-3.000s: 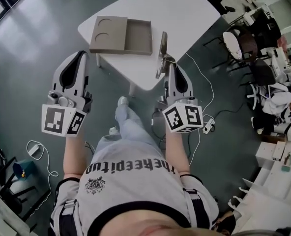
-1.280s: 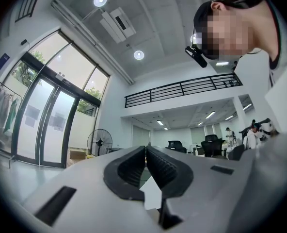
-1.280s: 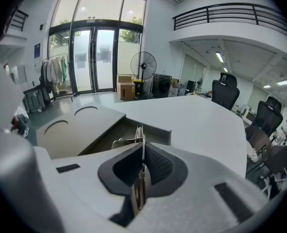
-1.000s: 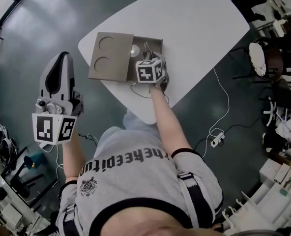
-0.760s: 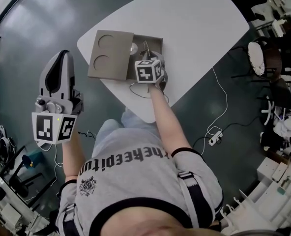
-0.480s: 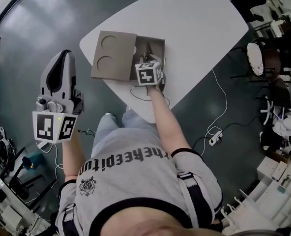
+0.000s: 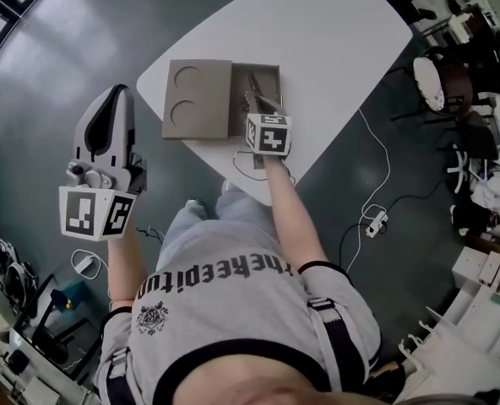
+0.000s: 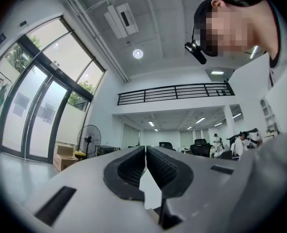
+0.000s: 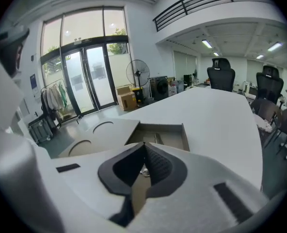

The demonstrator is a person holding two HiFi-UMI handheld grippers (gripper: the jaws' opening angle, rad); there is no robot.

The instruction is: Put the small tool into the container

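Head view, centre: right tongs over the open compartment of the brown container on the white bench. Their jaws have just been closing and now meet with nothing gripped. The small tool lies inside that compartment. Left of frame: left tongs, off the bench, jaws together, empty.

One table, one container with two round cut-outs, one small tool, and two grippers: left gripper, right gripper.
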